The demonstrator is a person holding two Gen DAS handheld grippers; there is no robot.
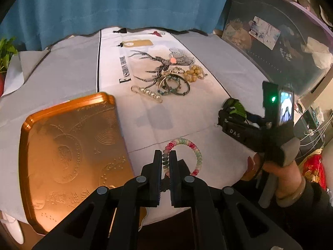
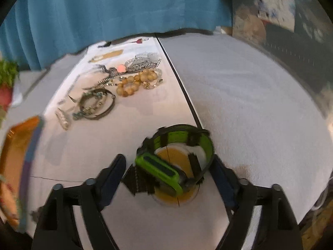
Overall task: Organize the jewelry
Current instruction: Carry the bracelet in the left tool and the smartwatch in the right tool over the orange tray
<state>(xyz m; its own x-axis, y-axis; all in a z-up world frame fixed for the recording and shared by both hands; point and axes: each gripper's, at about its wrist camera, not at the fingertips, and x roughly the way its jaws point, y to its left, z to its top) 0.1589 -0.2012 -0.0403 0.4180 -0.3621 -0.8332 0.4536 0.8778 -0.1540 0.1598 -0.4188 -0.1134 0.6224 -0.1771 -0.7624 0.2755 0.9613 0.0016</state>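
Note:
My left gripper is shut on a pink and green bead bracelet, which hangs just over the white cloth beside an orange metal tray. In the right wrist view my right gripper stands open around a green and black wristwatch. Its left finger is clear of the watch, and the right finger sits close against the band. Under the watch shows a round yellow disc. In the left wrist view, the watch sits at the right gripper's tip.
A pile of jewelry lies further back on the cloth: tan bead bracelets, dark bangles, a pearl clip. A blue curtain hangs behind. A clear storage box stands at right, a plant at left.

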